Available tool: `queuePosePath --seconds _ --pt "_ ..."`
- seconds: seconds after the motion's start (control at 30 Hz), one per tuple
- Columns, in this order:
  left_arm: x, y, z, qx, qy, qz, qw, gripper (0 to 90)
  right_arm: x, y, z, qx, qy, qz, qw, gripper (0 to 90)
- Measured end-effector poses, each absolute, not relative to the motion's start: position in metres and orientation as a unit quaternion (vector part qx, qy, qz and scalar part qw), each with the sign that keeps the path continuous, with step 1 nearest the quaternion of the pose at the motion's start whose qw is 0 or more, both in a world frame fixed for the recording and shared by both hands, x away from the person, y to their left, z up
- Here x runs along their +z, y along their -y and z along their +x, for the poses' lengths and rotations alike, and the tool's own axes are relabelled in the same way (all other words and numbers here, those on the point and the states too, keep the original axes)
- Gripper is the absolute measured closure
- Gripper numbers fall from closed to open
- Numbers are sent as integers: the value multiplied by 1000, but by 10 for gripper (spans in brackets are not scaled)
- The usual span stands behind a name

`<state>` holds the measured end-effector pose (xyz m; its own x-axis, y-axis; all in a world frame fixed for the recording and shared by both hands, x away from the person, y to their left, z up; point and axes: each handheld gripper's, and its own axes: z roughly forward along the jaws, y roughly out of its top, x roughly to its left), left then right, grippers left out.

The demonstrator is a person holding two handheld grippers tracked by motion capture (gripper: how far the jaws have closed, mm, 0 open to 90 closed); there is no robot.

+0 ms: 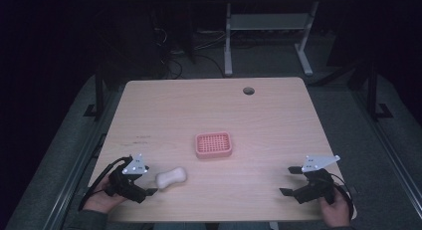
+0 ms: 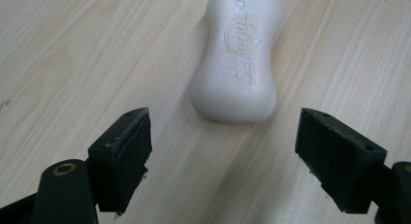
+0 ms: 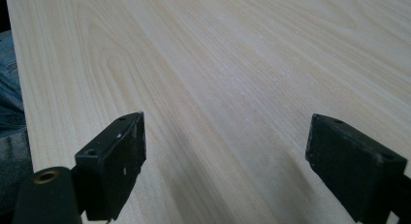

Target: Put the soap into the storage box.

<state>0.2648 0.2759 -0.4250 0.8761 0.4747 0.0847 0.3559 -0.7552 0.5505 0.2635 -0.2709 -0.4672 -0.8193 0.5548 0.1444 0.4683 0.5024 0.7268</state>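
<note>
1. Nearest the lens in left gripper view: two black rubber-faced pads of left gripper, spread wide, released, nothing between them.
2. Just past them at 12 o'clock: white waisted bar of soap with embossed lettering, flat on pale wood-grain tabletop, long axis running away from the camera, near end just short of the gap. Not touched.
3. High view: same soap bar at roughly 7 o'clock from table centre, just beside left gripper, close to near edge.
4. Likely reason for approach: jaws lined up straddling the narrow waist, so closing would pinch across the short width, easiest hold on a slippery rounded bar.
5. Pink slotted plastic soap dish near table centre, at about 1 o'clock from the soap, well apart, empty, open side up. Probable destination; drain slots suit a soap bar.
6. Right gripper at 5 o'clock of the table, near right near corner, well apart from soap and dish. Right gripper view: jaws spread wide, released, bare wood between. Looks parked, out of the way.
7. Round cable hole at 12 o'clock by far edge, irrelevant.
8. Judged stage: pre-grasp, soap not yet lifted. Risk: bar slipping out when squeezed.
</note>
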Motion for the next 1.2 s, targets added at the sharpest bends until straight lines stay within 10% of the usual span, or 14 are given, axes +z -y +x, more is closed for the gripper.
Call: queuePosePath --seconds 1.2 --pt "-419 -261 273 113 -207 932 274 217 -467 268 265 401 -868 289 53 142"
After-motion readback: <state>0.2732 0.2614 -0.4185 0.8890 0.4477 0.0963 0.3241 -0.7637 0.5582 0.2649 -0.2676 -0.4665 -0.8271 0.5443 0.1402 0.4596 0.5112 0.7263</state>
